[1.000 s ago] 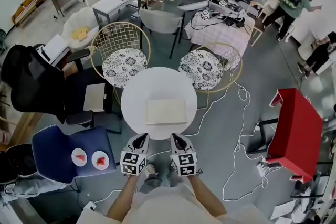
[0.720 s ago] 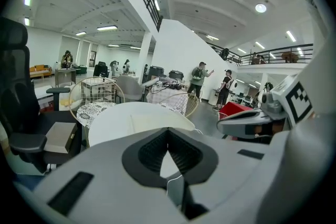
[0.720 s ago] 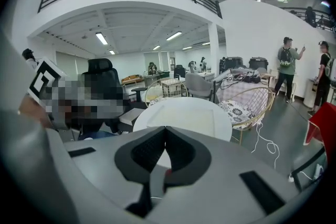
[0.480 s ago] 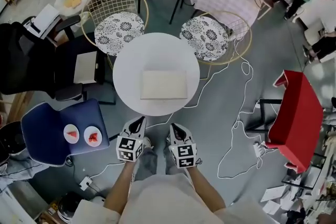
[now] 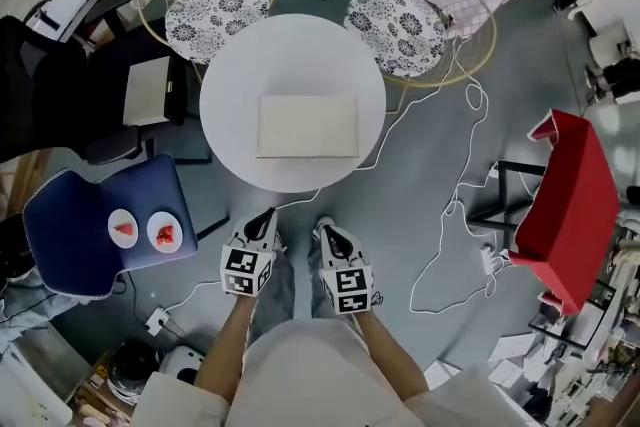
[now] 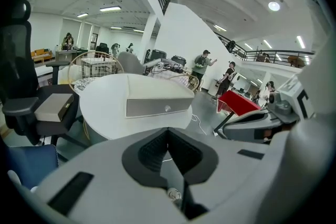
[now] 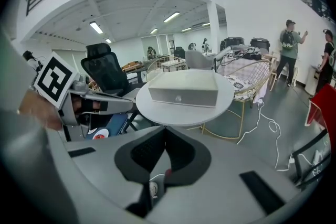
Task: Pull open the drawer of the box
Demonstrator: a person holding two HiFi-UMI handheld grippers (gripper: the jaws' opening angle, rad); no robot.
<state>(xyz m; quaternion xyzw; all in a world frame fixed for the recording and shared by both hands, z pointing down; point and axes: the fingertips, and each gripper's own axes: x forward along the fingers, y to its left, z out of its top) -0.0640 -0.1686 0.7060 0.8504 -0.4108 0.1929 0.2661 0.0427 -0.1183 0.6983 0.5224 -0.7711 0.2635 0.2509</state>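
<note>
Approach step: my left tool (image 5: 265, 216) and right tool (image 5: 325, 231) are closed, empty; next I must reach the drawer knob (image 7: 178, 98) of the box (image 5: 308, 126).

Table (image 5: 232, 95) rim bare ahead of box (image 5: 307, 126); path to box front unobstructed. Blue chair (image 5: 75, 240) close at left; cable (image 5: 452, 208) loops floor right.

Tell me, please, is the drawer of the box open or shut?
Shut: the drawer sits flush with the box, with nothing pulled out.

left gripper (image 5: 266, 218), right gripper (image 5: 324, 229) side by side, fingers (image 6: 152, 152) together
</note>
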